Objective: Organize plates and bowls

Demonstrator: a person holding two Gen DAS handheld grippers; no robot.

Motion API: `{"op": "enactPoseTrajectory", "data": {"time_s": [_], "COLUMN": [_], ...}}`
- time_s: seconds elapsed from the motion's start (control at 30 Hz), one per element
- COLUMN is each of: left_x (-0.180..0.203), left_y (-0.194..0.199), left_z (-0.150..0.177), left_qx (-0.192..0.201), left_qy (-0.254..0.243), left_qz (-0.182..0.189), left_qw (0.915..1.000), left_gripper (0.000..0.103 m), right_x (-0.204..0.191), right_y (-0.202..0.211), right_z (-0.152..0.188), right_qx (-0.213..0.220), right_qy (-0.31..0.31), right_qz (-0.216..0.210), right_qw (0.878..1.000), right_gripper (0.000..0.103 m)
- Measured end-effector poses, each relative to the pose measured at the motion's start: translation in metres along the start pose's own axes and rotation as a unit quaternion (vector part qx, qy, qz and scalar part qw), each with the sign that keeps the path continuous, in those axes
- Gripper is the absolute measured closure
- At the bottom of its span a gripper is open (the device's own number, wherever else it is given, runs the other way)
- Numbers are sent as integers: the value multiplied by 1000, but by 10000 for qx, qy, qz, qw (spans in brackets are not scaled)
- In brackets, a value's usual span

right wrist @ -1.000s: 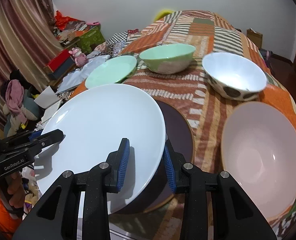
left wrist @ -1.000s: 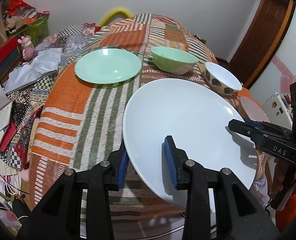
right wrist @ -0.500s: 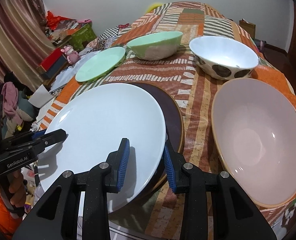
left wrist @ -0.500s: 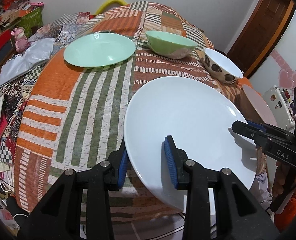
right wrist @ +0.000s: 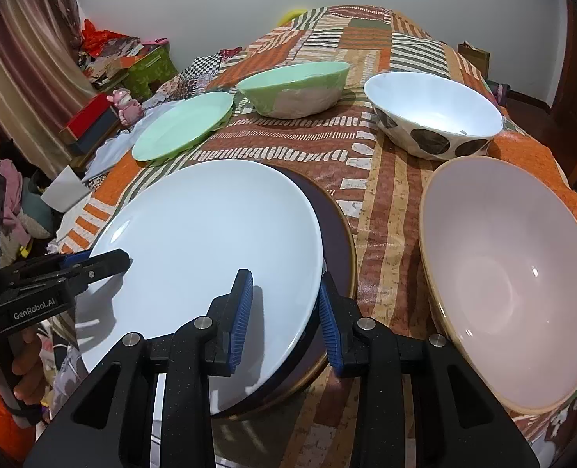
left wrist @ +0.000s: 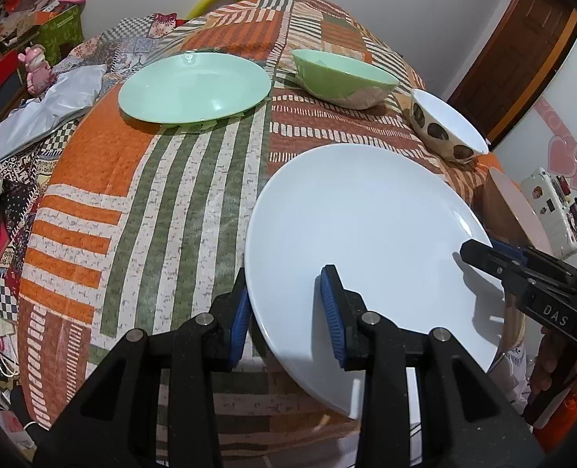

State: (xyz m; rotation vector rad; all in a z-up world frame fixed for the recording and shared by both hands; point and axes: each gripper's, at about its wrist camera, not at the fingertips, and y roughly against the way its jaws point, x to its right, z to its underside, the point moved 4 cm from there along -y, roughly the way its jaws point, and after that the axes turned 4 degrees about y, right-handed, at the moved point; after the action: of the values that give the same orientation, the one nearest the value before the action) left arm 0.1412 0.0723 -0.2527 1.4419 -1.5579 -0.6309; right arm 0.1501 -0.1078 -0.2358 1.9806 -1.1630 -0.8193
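Two grippers, left (left wrist: 286, 310) and right (right wrist: 286, 314), each pinch opposite rims of the white plate (right wrist: 210, 257), sharing its weight; it hangs over the dark plate (right wrist: 337, 245), probably to stack there, beside the pink bowl (right wrist: 514, 280).

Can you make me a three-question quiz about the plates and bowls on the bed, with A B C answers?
1. What lies right under the big round white plate?
A. a dark brown plate
B. a green bowl
C. a book

2. How many bowls are out?
A. one
B. three
C. five

3. What are the two claws doing?
A. both gripping the white plate's rim
B. both hanging wide open in the air
C. each lifting a bowl

Answers:
1 A: the dark brown round plate peeks out beneath it.
2 B: mint green bowl, white brown-spotted bowl, large pale pink bowl.
3 A: left claw and right claw each straddle the rim, on opposite sides.
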Motion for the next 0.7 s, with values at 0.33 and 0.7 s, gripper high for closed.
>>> {"op": "enactPoseTrajectory", "data": {"time_s": [0.33, 0.7], "left_x": [1, 3], "left_y": [-5, -1], "left_z": [-5, -4], "left_qx": [10, 104], "left_qy": [7, -166], "left_qz": [-61, -243], "left_qw": [10000, 9995], "left_gripper": [68, 68], "right_x": [0, 2], "right_y": [-1, 8], "right_z": [-1, 0], "right_qx": [58, 122], "right_qy": [30, 75], "right_qz": [78, 118], "right_qw": [9999, 9998], "right_gripper": [74, 76]}}
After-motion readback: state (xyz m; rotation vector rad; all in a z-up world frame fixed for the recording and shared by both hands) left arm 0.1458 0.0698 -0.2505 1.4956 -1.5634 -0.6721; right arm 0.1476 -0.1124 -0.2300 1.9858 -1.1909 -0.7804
